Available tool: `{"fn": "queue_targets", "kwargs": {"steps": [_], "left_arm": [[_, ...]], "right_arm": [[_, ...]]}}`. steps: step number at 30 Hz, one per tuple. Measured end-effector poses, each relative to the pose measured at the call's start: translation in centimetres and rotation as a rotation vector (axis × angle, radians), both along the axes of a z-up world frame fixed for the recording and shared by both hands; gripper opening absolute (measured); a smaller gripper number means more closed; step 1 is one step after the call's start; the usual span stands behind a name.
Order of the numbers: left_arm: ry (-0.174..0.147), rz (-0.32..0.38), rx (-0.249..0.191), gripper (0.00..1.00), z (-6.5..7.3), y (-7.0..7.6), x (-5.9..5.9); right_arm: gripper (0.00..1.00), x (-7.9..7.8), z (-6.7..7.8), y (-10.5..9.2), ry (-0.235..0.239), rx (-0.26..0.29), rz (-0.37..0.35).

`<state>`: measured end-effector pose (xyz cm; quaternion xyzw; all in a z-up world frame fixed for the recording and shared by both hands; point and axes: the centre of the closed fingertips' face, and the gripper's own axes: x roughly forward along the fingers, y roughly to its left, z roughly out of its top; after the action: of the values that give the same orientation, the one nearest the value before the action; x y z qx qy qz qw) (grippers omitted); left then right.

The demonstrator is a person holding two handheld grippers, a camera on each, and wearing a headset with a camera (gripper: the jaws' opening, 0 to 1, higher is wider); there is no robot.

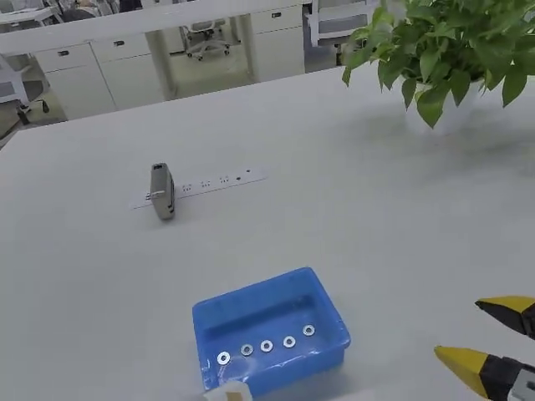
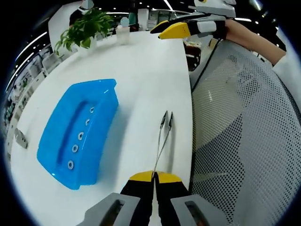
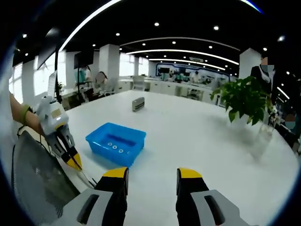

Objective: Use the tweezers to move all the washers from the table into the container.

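Near the front edge of the surface (image 1: 376, 209), the blue container (image 1: 251, 292) holds five washers (image 1: 266, 345) in a row, so the job looks finished. The left tongs (image 2: 154, 178) are clamped on the tweezers (image 2: 162, 134). The right tongs (image 3: 153, 173) gape wide, carrying nothing.

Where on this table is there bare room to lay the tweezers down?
Wide bare table between the blue container and the plant, and between the container and the power strip. Crowded only inside the container, where five washers lie in a row.
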<state>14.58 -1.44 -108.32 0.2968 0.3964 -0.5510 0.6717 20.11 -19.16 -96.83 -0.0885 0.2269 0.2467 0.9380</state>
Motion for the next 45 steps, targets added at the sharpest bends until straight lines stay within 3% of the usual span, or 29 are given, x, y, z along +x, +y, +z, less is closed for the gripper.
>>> {"fn": "queue_targets", "kwargs": {"steps": [5,14,19,22,23,24,26,28,30,33,35,37,40,42,45], "left_arm": [[-0.017,-0.008,0.006,0.00,0.0,0.8,0.2],[-0.046,-0.045,0.017,0.00,0.1,1.3,0.3],[-0.054,0.110,-0.081,0.05,1.6,1.7,0.7],[-0.073,0.238,-0.154,0.16,3.3,2.4,1.3],[-0.085,0.301,-0.201,0.20,4.3,2.7,1.6],[-0.090,0.321,-0.219,0.24,4.7,2.9,1.7],[-0.132,0.414,-0.294,0.29,6.6,3.7,2.2],[-0.196,0.504,-0.359,0.37,8.4,4.7,2.7],[-0.286,0.608,-0.432,0.52,10.4,5.9,3.4],[-0.339,0.749,-0.554,0.70,12.4,7.2,3.8],[-0.419,0.779,-0.572,0.72,13.3,8.1,3.8],[-0.500,0.814,-0.594,0.75,14.3,8.6,4.1],[-0.560,0.825,-0.652,0.89,15.3,8.4,4.4],[-0.599,0.817,-0.659,0.96,15.7,8.6,4.6],[-0.631,0.858,-0.737,0.99,16.9,9.2,4.8]], "right_arm": [[0.38,-0.2,-0.3,0.4,-0.001,-0.044,0.021],[0.37,-0.2,-0.3,0.4,-0.007,-0.052,0.031],[0.39,-0.1,0.0,0.3,-0.023,-0.040,0.023],[0.40,-0.1,0.4,0.4,-0.040,-0.025,0.023],[0.41,-0.2,0.6,0.4,-0.046,-0.018,0.024],[0.42,-0.2,0.8,0.5,-0.055,-0.011,0.026],[0.43,-0.1,1.4,0.7,-0.081,0.011,0.028],[0.45,-0.1,2.2,0.7,-0.114,0.036,0.019],[0.50,0.2,3.2,0.3,-0.165,0.055,-0.007],[0.56,0.4,4.2,-0.3,-0.203,0.111,-0.046],[0.59,0.5,4.7,-0.6,-0.220,0.148,-0.065],[0.68,0.6,5.0,-1.0,-0.243,0.144,-0.083],[0.85,0.8,5.3,-1.0,-0.260,0.150,-0.101],[0.87,0.9,5.6,-1.1,-0.280,0.155,-0.108],[0.87,0.8,6.1,-0.9,-0.297,0.181,-0.109]]}}
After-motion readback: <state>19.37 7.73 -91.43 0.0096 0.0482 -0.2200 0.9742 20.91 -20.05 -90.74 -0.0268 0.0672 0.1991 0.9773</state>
